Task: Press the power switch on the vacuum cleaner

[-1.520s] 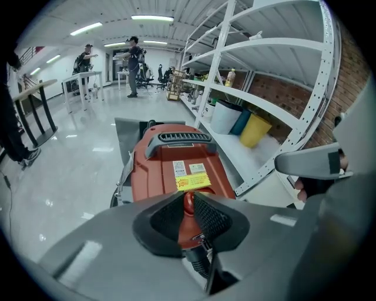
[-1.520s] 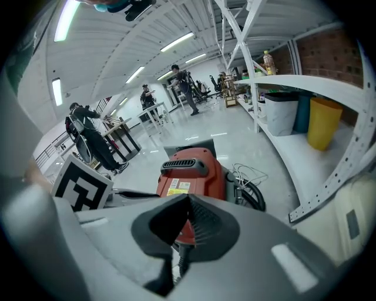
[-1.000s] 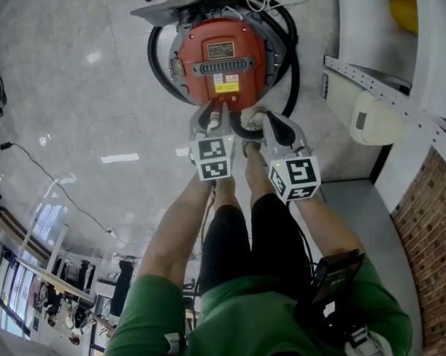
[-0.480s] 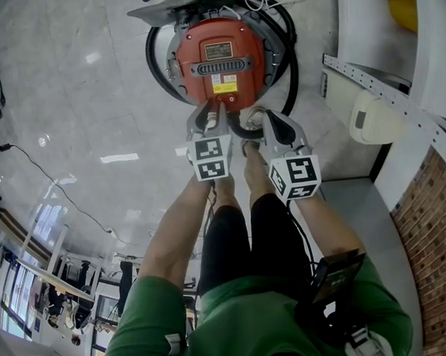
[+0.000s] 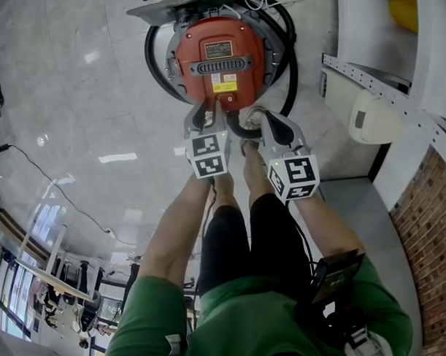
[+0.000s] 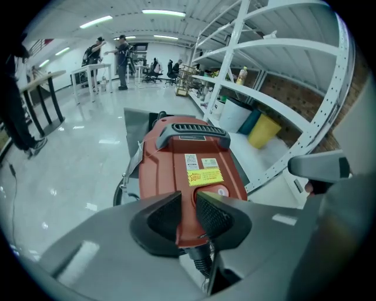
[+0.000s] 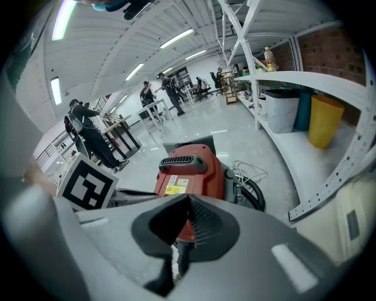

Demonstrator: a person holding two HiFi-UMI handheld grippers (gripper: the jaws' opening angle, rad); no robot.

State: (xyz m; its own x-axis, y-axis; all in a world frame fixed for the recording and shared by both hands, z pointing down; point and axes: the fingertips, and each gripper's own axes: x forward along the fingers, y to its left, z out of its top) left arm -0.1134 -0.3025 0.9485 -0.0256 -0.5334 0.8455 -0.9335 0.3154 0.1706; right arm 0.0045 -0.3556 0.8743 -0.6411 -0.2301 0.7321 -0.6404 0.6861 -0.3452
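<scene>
A red vacuum cleaner (image 5: 204,65) stands on the glossy floor in front of me, with a black grille handle and label stickers on top. It also fills the middle of the left gripper view (image 6: 170,159) and shows in the right gripper view (image 7: 197,173). A round white switch (image 6: 222,191) sits at its near end, half hidden behind a pad. My left gripper (image 5: 210,112) hovers over that near end, its jaws a narrow gap apart with nothing between them (image 6: 188,206). My right gripper (image 5: 256,120) is beside it, a little further back, pads touching (image 7: 188,200).
A black hose (image 5: 157,66) loops around the vacuum, and a grey platform (image 5: 202,3) lies behind it. White racking (image 5: 380,77), a white box (image 5: 374,117) and a brick wall (image 5: 429,225) are on the right. A yellow bin (image 6: 262,129) stands under the shelves. People (image 6: 120,50) stand far off.
My left gripper has crept slightly forward and left over the vacuum's near end. The right gripper has barely moved.
</scene>
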